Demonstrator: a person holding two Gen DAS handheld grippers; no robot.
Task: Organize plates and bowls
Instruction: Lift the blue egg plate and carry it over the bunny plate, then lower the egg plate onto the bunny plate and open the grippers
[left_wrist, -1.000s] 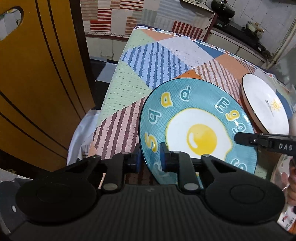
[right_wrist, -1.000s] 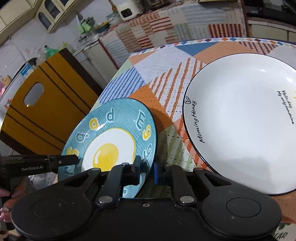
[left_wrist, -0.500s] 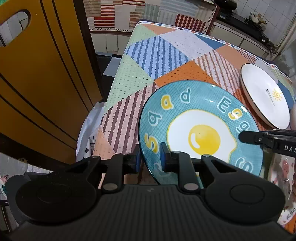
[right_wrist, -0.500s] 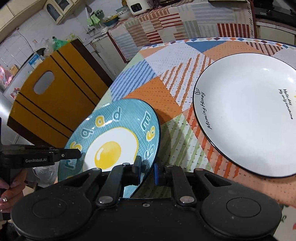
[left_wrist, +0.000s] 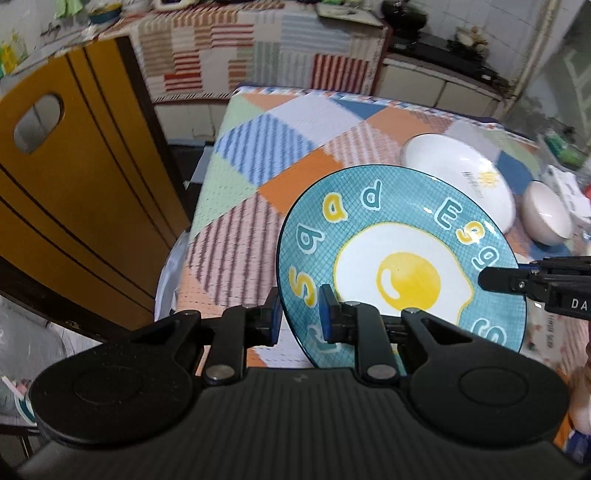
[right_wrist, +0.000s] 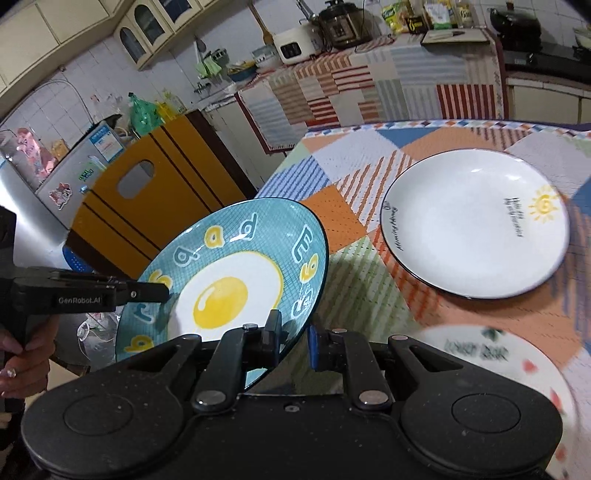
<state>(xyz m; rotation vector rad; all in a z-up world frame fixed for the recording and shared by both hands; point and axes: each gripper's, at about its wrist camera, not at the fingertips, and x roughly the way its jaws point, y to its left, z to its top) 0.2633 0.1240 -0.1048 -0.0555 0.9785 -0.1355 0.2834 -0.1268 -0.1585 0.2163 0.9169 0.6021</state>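
Patchwork cloth, woven and striped, covers the surface (left_wrist: 295, 155). Both my left gripper (left_wrist: 298, 314) and right gripper (right_wrist: 293, 341) have jaws clamped on the glossy round teal egg plate (left_wrist: 399, 258), tilted at centre frame; a smooth white plate (right_wrist: 476, 221) lies upper right.

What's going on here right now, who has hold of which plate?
Both grippers hold the same blue egg plate: the left gripper pinches its near-left rim, the right gripper the opposite rim. The plate is lifted and tilted above the edge of the patchwork table. A white sun plate lies flat on the table, untouched, with a small white bowl beside it and another patterned dish nearer.
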